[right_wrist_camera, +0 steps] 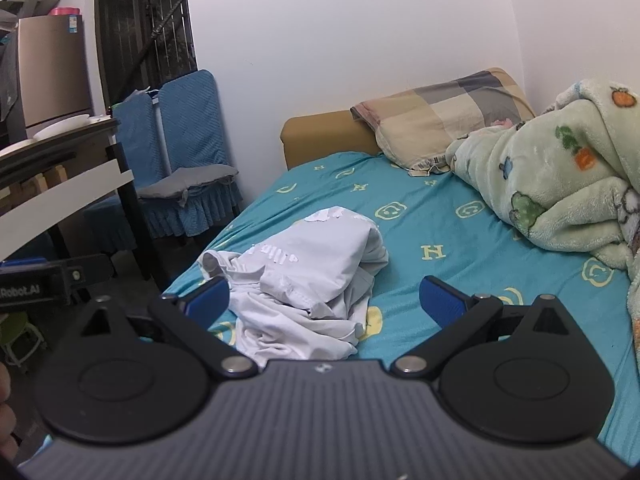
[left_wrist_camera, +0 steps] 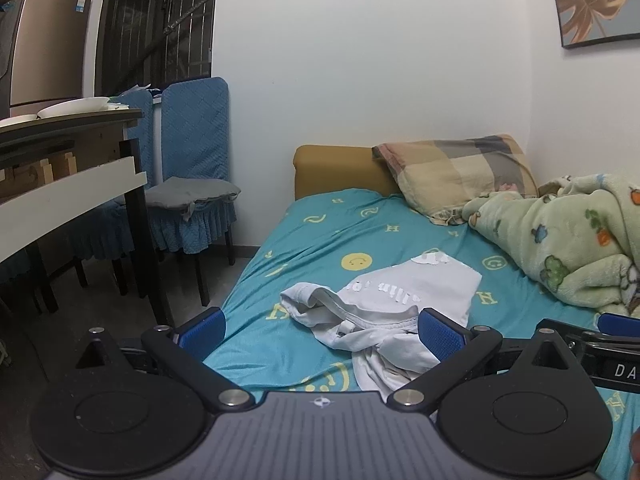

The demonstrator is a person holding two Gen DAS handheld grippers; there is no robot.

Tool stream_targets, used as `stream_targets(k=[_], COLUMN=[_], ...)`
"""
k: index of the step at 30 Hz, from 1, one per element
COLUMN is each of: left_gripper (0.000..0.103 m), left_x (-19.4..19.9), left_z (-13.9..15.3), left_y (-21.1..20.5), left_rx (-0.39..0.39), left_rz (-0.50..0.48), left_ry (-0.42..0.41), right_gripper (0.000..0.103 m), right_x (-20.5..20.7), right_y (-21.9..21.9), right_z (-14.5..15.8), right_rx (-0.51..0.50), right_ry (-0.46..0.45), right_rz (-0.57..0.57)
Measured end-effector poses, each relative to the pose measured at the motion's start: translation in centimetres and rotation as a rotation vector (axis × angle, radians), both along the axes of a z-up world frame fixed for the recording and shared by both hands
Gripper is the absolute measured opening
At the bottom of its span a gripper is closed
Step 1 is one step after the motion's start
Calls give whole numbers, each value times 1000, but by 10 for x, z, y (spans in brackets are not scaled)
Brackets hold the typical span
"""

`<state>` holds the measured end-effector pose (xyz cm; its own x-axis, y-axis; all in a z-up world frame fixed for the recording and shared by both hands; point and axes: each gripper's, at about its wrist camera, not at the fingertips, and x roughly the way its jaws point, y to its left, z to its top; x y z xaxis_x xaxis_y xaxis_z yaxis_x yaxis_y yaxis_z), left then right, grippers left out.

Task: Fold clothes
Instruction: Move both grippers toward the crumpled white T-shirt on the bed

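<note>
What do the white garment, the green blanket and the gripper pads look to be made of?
White garment: thin woven or knit cloth, likely cotton, matte; it lies in soft crumpled folds, with cracked white print.
Green blanket: plush fleece, probably; the fuzzy nap blurs its cartoon print.
Pads of the open left gripper and open right gripper: blue rubber or plastic, finely ribbed.

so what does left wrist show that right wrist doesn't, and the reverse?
Left wrist only: the framed leaf picture on the wall and the right gripper edging in at the right.

Right wrist only: the left gripper entering at the left edge and a green stool on the floor.

Both: the crumpled white garment on the teal bedsheet, checked pillow, green fleece blanket, blue-covered chairs, and open jaws holding nothing.
</note>
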<state>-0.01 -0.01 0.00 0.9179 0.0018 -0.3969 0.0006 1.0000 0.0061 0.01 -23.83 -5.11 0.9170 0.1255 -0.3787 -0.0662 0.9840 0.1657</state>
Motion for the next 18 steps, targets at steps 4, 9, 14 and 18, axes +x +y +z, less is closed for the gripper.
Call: stream_targets(k=[4, 9, 14, 18], left_gripper=[103, 103, 103, 103], left_x=[1, 4, -2, 0], left_z=[0, -1, -1, -4], left_y=[-2, -9, -1, 1], left_rx=[22, 49, 18, 11], left_rz=[4, 11, 10, 9], left_ry=[-1, 10, 15, 23], right_gripper=[103, 103, 103, 103], right_x=[0, -8, -8, -8], right_y=[-1, 3, 4, 2], right_z=[3, 6, 6, 8], right_rx=[-2, -4, -6, 8], right_ry=[-28, -43, -24, -18], right_rz=[5, 2, -3, 7])
